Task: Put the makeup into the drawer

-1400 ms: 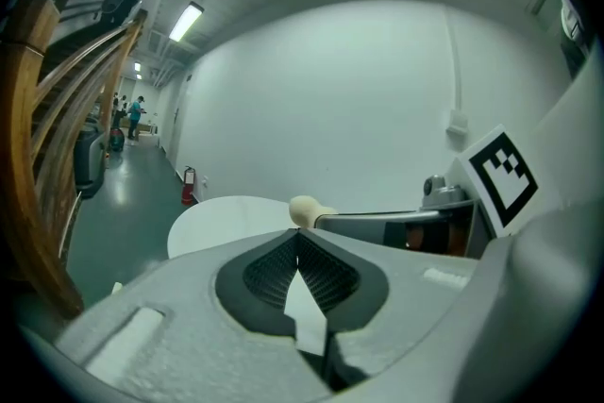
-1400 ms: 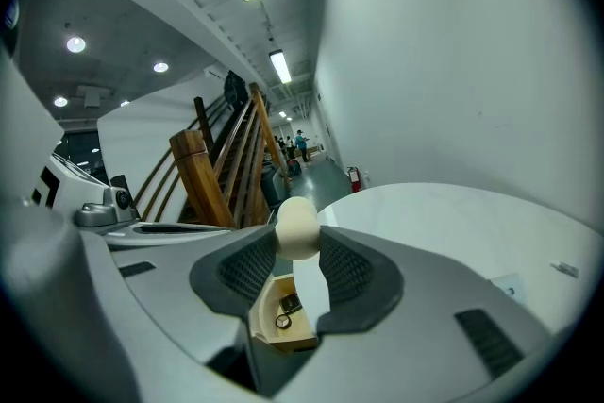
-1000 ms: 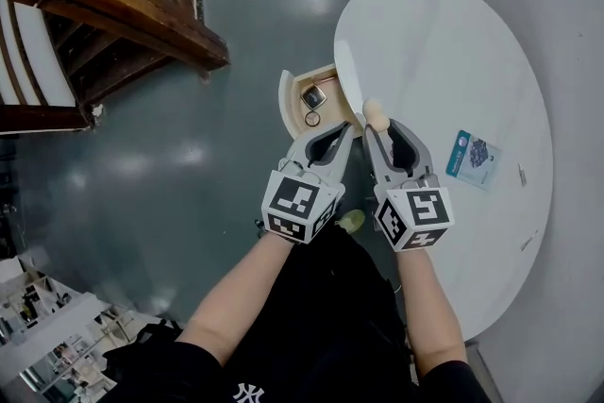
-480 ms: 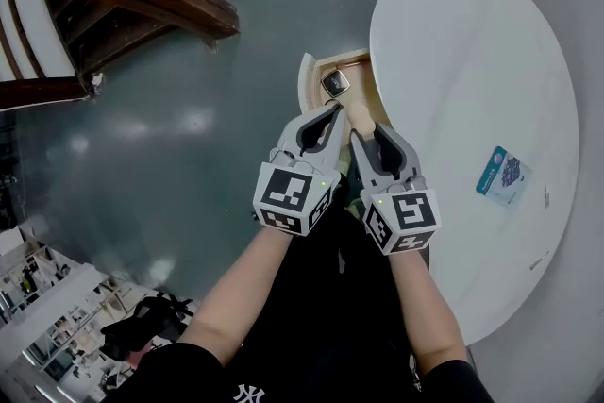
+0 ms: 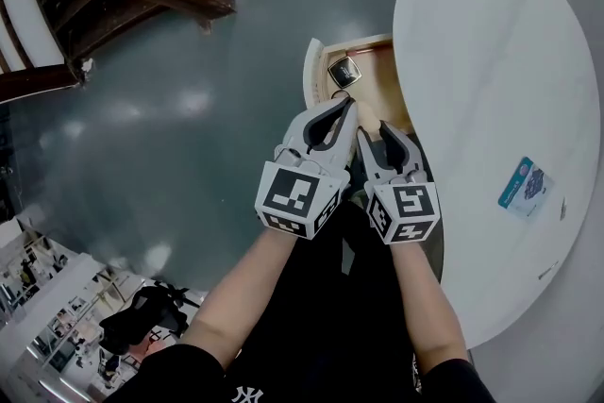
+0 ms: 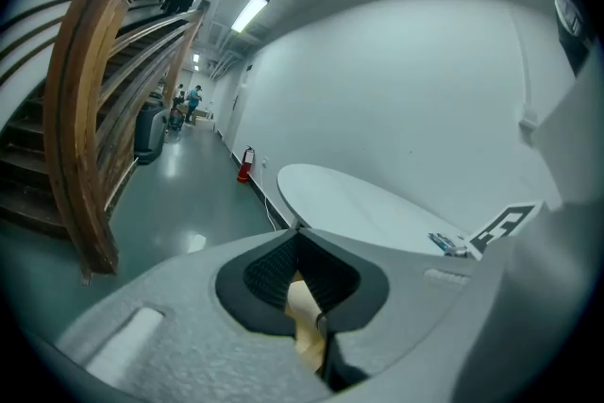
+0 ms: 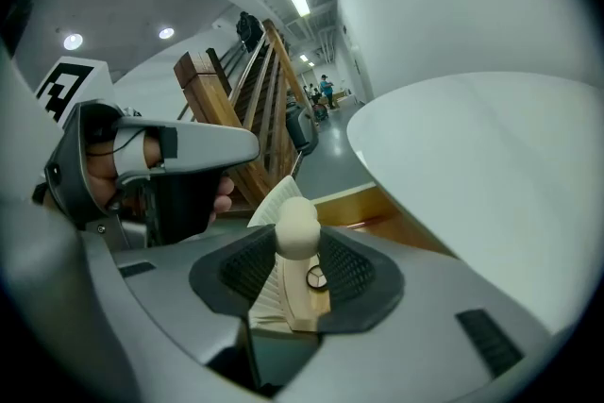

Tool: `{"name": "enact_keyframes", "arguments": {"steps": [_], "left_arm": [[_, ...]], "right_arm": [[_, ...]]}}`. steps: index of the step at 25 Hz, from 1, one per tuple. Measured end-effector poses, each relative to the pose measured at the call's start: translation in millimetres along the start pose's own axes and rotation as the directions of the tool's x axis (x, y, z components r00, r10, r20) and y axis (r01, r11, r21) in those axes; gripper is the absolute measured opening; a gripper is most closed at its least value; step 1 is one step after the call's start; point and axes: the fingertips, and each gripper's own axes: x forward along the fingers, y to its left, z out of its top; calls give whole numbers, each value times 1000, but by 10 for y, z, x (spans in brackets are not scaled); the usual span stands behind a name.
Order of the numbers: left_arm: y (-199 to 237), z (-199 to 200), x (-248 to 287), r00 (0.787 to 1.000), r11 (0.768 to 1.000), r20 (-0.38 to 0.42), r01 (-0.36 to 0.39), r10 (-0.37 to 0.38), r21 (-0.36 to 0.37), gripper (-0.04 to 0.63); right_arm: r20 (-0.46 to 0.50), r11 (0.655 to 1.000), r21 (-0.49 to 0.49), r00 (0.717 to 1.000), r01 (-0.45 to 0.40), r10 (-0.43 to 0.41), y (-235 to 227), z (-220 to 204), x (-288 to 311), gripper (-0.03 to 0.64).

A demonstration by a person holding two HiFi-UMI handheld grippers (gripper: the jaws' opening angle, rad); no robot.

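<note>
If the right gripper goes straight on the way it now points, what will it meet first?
Probably the open drawer, its wooden inside, just under the table edge. The beige makeup piece held in the right gripper would arrive first. Depth is uncertain.

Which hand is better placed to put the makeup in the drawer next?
Right. The right gripper has its jaws clamped on the beige makeup piece, close by the open drawer; the left gripper is shut and empty.
</note>
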Motion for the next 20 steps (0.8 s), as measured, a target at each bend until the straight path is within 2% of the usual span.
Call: {"name": "enact_keyframes", "arguments": {"steps": [10, 20], "left_arm": [[134, -309, 198, 1000, 999, -20, 13, -14, -35, 9], [245, -425, 310, 999, 999, -31, 11, -13, -43, 9]], "right_arm": [[-50, 999, -41, 998, 23, -25, -163, -425, 393, 153], [-133, 995, -75, 989, 60, -69, -302, -613, 635, 155]]}}
